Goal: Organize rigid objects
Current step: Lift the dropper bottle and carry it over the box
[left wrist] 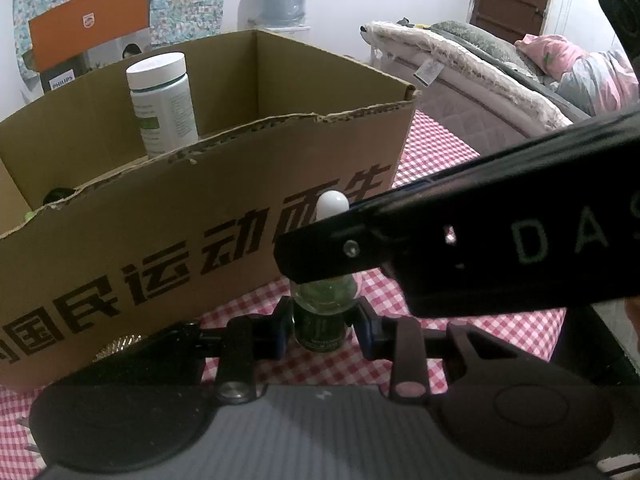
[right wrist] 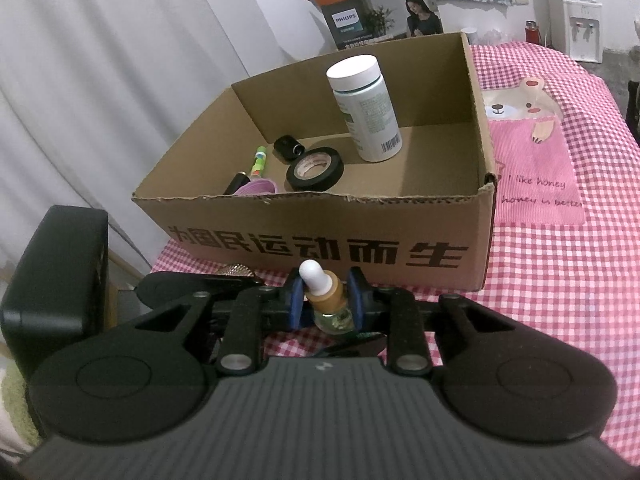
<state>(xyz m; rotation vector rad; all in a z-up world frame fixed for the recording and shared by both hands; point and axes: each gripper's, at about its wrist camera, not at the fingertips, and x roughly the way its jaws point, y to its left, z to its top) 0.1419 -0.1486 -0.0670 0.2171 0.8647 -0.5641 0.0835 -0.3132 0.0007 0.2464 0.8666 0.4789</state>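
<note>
Both the left gripper (left wrist: 324,330) and right gripper (right wrist: 326,300) clamp the dropper bottle (right wrist: 329,300) before the cardboard box (right wrist: 320,236).

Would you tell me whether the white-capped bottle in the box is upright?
Upright: the white-capped bottle stands on its base inside the cardboard box, cap on top.

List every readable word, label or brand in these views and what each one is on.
"PHILIPS": product box behind the cardboard box.
"国民运动而生": black print on the cardboard box front wall.
"I like honey" and, partly cut off, "honey is bette": pink patch on the checked tablecloth.
"DAS", cut off at the edge: right gripper body in the left wrist view.
White bottle label and barcode: too small to read.
</note>
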